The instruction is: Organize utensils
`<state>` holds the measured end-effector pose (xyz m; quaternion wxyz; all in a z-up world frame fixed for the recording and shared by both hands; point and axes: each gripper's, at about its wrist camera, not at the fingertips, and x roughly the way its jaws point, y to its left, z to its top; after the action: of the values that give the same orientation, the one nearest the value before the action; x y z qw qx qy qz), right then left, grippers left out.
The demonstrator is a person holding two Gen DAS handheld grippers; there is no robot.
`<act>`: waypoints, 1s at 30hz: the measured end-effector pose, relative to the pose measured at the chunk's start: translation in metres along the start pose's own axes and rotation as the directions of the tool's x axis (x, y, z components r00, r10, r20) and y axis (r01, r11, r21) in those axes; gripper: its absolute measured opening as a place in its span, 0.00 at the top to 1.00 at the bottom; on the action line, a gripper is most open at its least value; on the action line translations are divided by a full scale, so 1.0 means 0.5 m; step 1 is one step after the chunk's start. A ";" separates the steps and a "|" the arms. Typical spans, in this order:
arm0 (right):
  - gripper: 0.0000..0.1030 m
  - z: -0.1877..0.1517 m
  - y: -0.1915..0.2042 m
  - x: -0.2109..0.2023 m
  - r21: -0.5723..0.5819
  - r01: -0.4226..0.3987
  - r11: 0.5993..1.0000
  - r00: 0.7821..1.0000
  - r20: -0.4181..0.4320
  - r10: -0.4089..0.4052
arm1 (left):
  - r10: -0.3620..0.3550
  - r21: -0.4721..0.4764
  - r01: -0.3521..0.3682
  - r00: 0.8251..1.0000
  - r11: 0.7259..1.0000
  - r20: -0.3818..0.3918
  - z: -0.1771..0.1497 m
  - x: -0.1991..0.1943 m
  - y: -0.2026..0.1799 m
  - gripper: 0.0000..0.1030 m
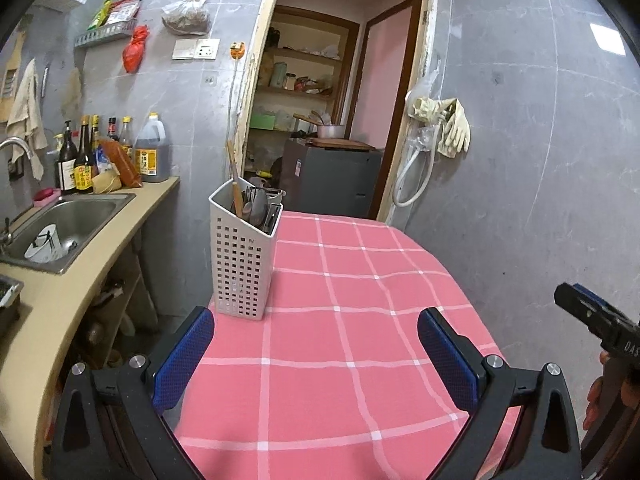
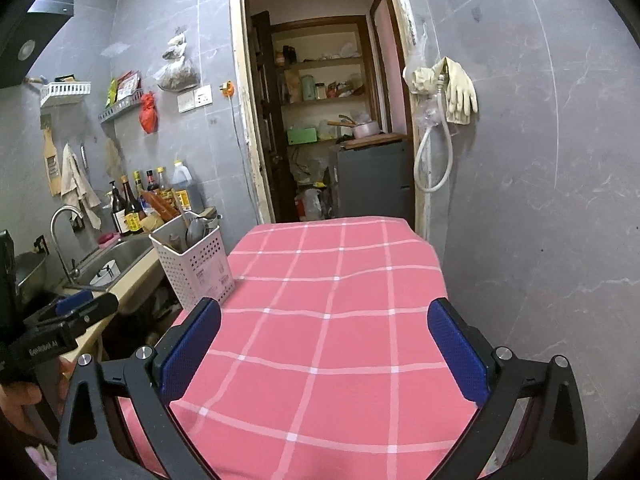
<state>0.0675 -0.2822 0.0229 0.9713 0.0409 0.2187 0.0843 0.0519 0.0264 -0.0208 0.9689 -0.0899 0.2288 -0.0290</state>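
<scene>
Grey tiled walls (image 2: 540,160) all around. Open doorway (image 2: 320,100) at twelve o'clock, with shelves (image 2: 320,64) behind. Table under a pink checked cloth (image 2: 328,320) in the middle. Steel sink (image 1: 68,220) at nine o'clock, in a tan counter (image 1: 60,300), bottles (image 1: 80,160) behind. Pale gloves (image 2: 460,88) hanging at two o'clock.

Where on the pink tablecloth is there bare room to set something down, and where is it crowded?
Nearly all the pink checked tablecloth is bare, from the white utensil basket at its left edge across to the grey wall side. Both tongs, left and right, stand open and empty. Crowded: the basket itself and the bottle-lined counter.
</scene>
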 end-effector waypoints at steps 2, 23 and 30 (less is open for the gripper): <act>0.01 -0.003 -0.003 -0.003 -0.001 -0.008 1.000 1.000 -0.005 0.008 | 0.009 -0.005 -0.009 1.000 1.000 0.014 -0.001 -0.008 -0.001 0.01; 0.01 -0.010 -0.002 -0.008 0.006 -0.008 1.000 1.000 -0.009 0.008 | -0.008 0.019 0.007 1.000 1.000 0.021 -0.011 -0.022 -0.011 0.01; 0.01 -0.010 -0.002 -0.008 0.006 -0.007 1.000 1.000 -0.008 0.007 | -0.009 0.020 0.009 1.000 1.000 0.022 -0.013 -0.024 -0.009 0.01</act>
<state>0.0617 -0.2838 0.0198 0.9700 0.0442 0.2227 0.0871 0.0380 0.0221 -0.0204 0.9720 -0.0817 0.2174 -0.0348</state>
